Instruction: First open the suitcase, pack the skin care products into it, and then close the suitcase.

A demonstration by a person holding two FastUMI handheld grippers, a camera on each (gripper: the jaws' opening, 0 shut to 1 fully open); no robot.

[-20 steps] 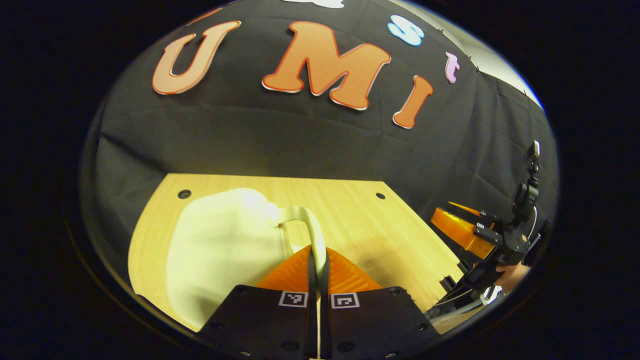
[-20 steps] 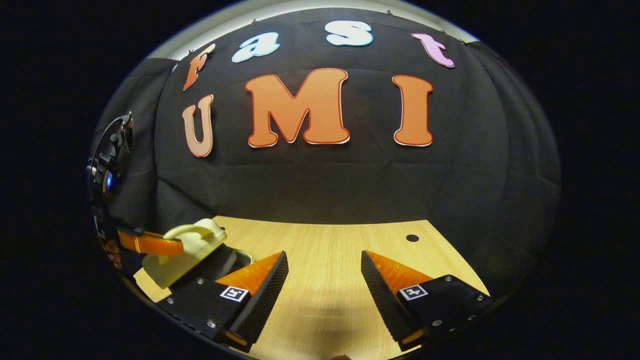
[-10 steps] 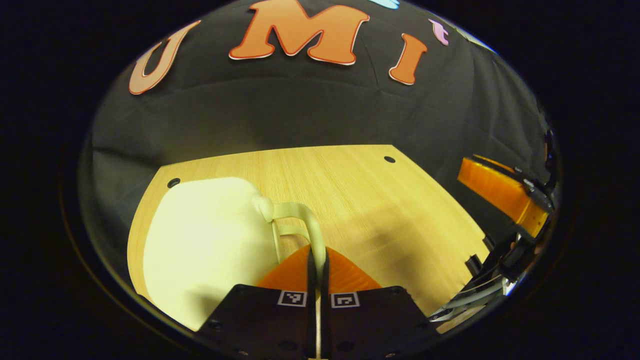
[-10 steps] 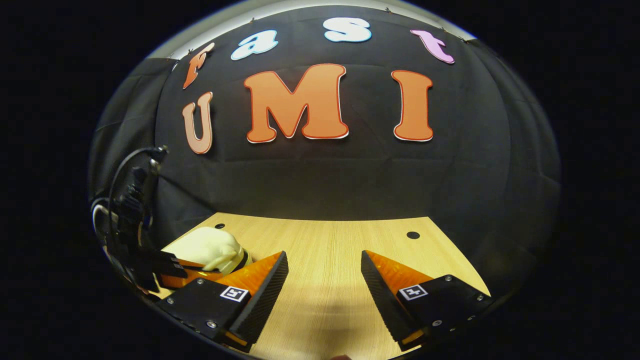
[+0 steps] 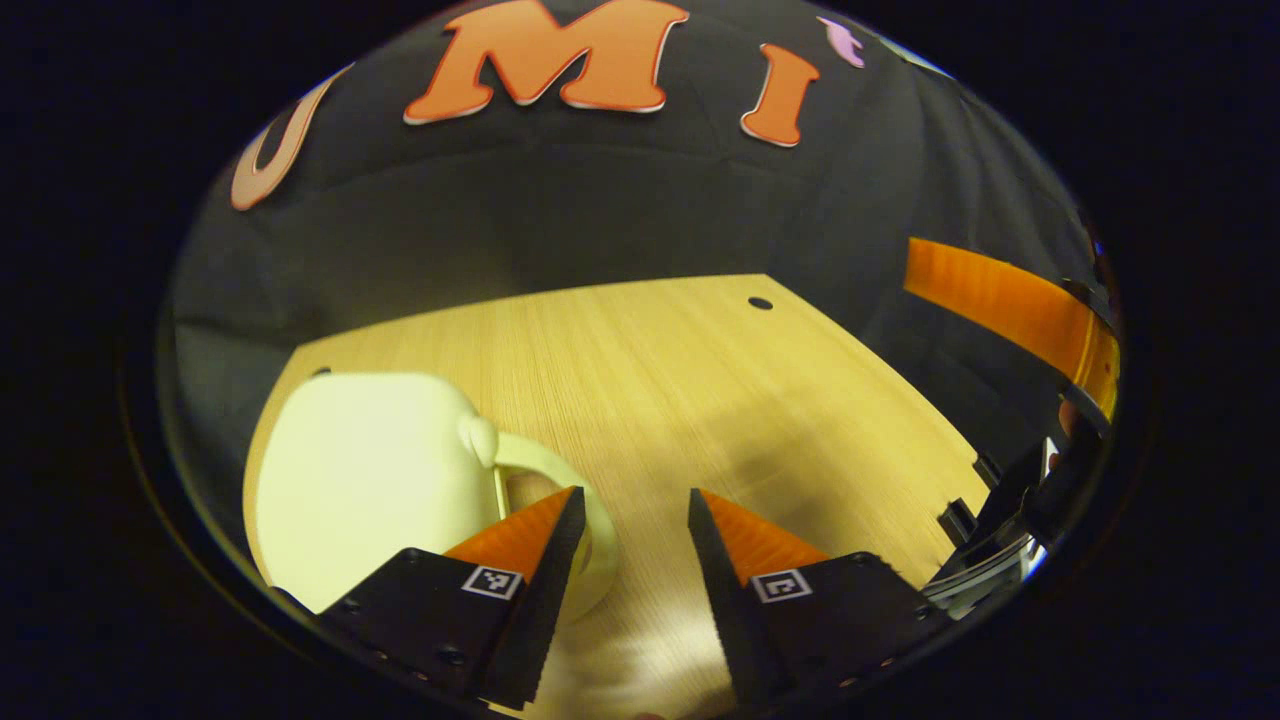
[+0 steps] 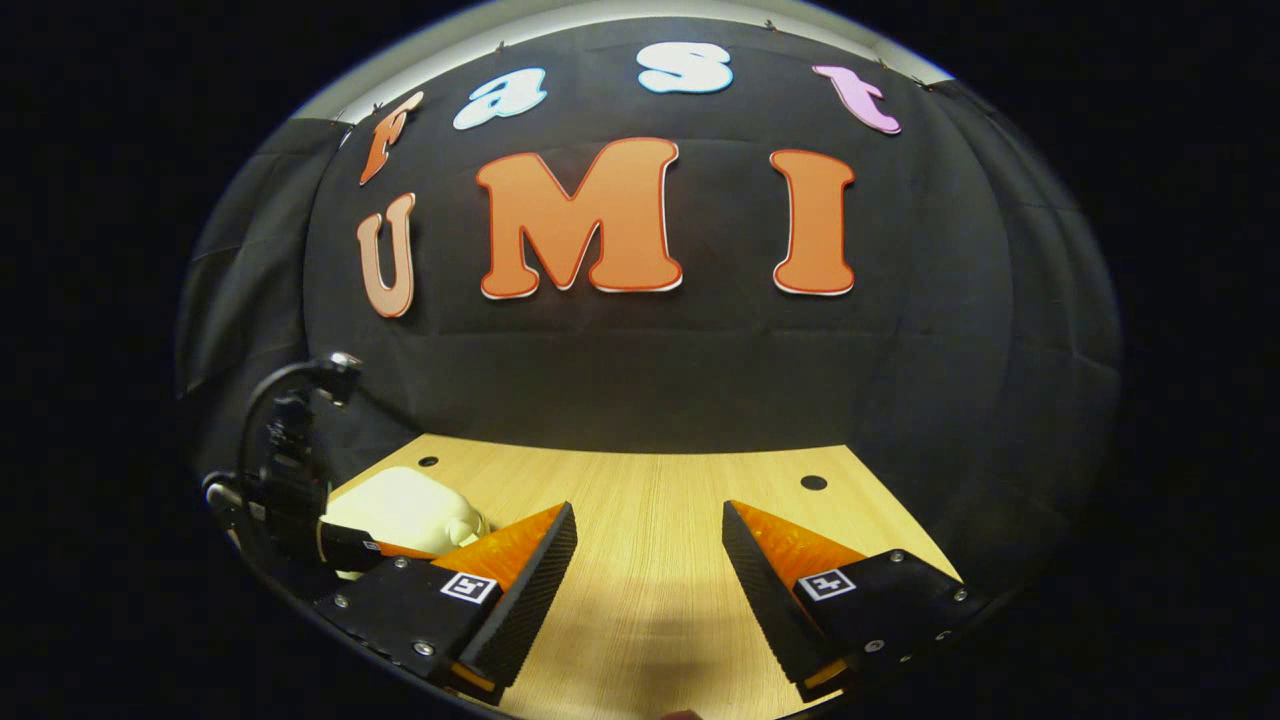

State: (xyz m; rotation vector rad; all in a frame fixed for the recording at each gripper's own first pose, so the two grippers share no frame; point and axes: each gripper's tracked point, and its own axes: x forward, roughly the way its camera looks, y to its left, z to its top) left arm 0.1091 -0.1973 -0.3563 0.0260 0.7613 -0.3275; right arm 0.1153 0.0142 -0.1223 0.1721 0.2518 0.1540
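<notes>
Left gripper point(image 5: 628, 520) spread wide, holding nothing; one finger overlaps the looped handle point(image 5: 560, 480) of the closed cream hard-shell suitcase point(image 5: 360, 480) lying on the light wooden table point(image 5: 700, 380). Right gripper point(image 6: 648, 540) likewise spread, empty.

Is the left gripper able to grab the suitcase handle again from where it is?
Probably yes. The left gripper has its jaws open, and the handle of the closed suitcase loops right beside one finger, with bare table around it.
</notes>
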